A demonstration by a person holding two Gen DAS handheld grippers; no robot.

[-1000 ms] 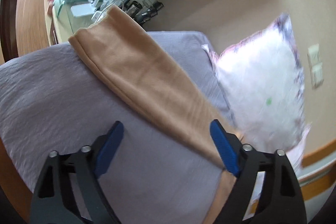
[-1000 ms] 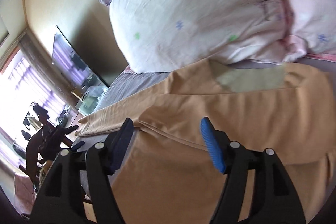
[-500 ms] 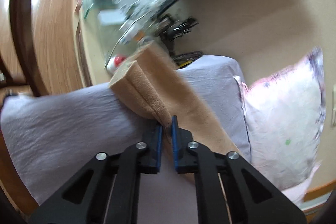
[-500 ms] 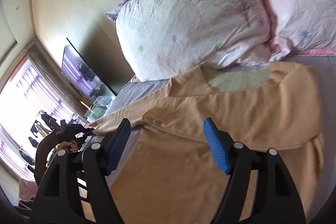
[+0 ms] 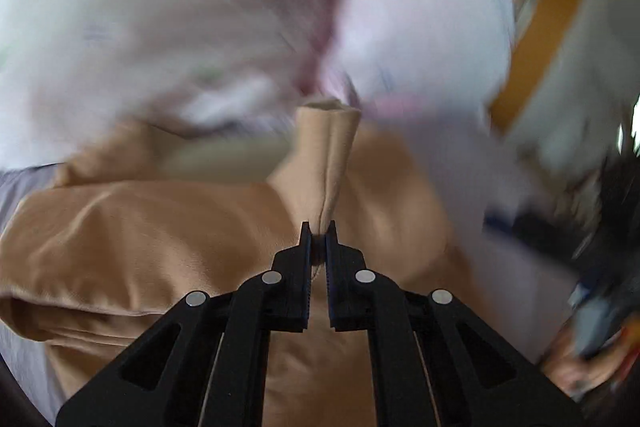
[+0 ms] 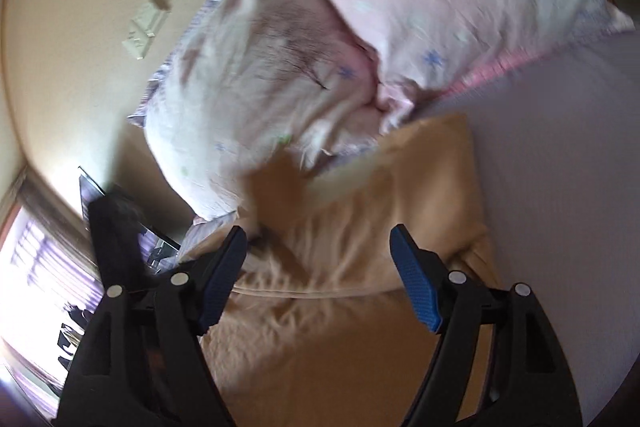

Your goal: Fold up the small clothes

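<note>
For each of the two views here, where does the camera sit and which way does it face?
Left wrist: on the left gripper, looking along its shut fingers at the pinched sleeve, toward the pillows.
Right wrist: on the right gripper, fingers open, looking over the tan shirt toward the pillows and wall.
Shared: shirt, pillows, lilac bedsheet.
</note>
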